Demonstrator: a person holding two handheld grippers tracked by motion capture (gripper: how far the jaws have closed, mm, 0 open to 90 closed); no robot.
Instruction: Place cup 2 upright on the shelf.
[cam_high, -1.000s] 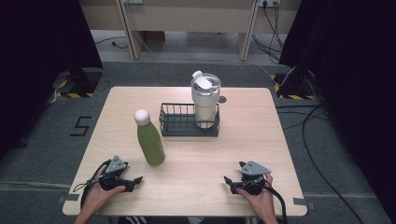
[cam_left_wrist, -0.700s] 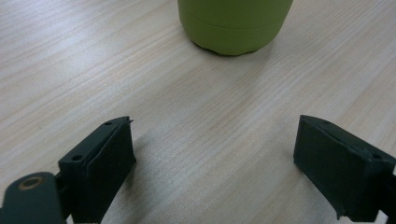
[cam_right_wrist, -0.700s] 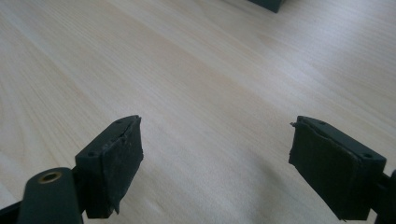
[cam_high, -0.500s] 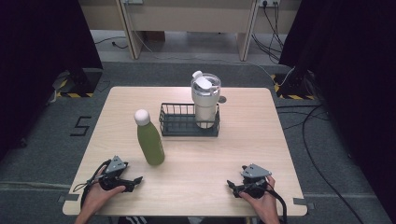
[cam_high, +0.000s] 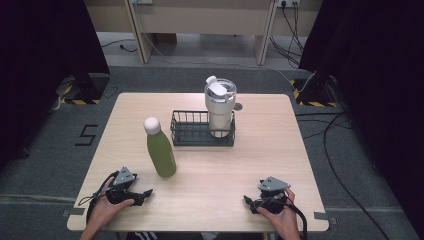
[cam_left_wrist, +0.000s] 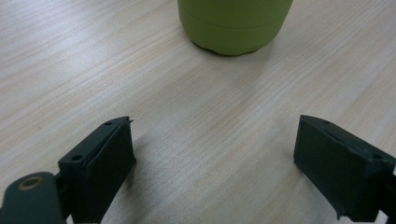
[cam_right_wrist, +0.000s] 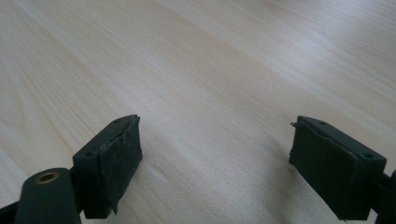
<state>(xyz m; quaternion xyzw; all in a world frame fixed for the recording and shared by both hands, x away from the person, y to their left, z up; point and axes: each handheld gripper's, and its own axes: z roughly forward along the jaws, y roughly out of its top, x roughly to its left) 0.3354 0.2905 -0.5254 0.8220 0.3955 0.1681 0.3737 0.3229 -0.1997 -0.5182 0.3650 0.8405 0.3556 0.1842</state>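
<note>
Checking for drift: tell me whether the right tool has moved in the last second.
Yes. The right tool slid slightly toward the table's near edge, away from the basket.

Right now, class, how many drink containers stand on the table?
2. A green bottle stands on the bare table, left of the wire basket; a white tumbler stands inside the basket's right end. Nothing seems hidden.

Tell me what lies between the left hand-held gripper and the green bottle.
Nothing: in the left gripper view, bare wooden table runs from the open left hand-held gripper to the green bottle.
</note>
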